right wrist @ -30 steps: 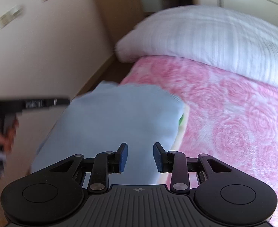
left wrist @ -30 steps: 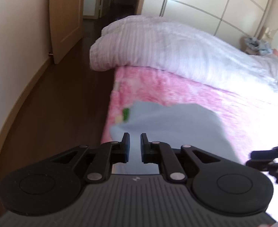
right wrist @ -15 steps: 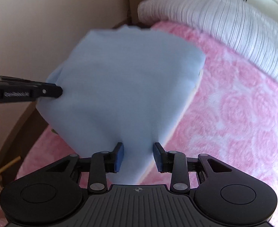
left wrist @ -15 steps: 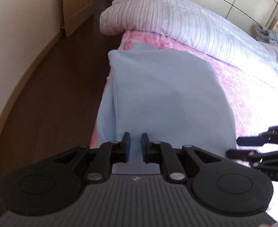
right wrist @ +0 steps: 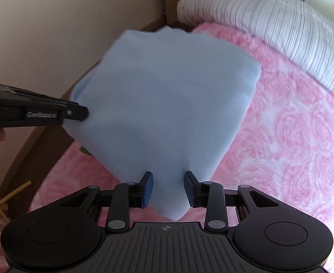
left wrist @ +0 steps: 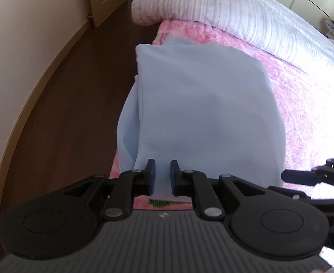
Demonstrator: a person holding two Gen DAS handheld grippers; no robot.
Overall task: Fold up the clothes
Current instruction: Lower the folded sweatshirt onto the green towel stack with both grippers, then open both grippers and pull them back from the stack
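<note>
- A bedroom: cream wall and dark wood floor [left wrist: 75,104] to the left of the bed [left wrist: 303,104], which wears a pink rose-patterned blanket with a white striped duvet [left wrist: 235,11] bunched at its far end.
- Over the bed's left edge, a pale blue garment [left wrist: 201,104] is held up off the blanket, its ribbed collar toward the duvet and one side drooping in a doubled layer toward the floor.
- The left tongs [left wrist: 162,175], nearly closed, pinch the garment's near hem; only a thin strip of cloth shows between the blue pads.
- Right of them, the right tongs [right wrist: 168,187] grip a bunched corner of the same cloth with a wider gap, filled by fabric.
- The garment reads as soft, light and thick like fleece: it sags between the two grips and will slump wherever it is unsupported. Hems, corners and seams look like the surest places to hold.
- Sleeves are hidden beneath the body of the cloth, so how many folds it carries is unclear. The right-wrist view is motion-blurred; a green patch [left wrist: 160,202] below the hem cannot be identified.
</note>
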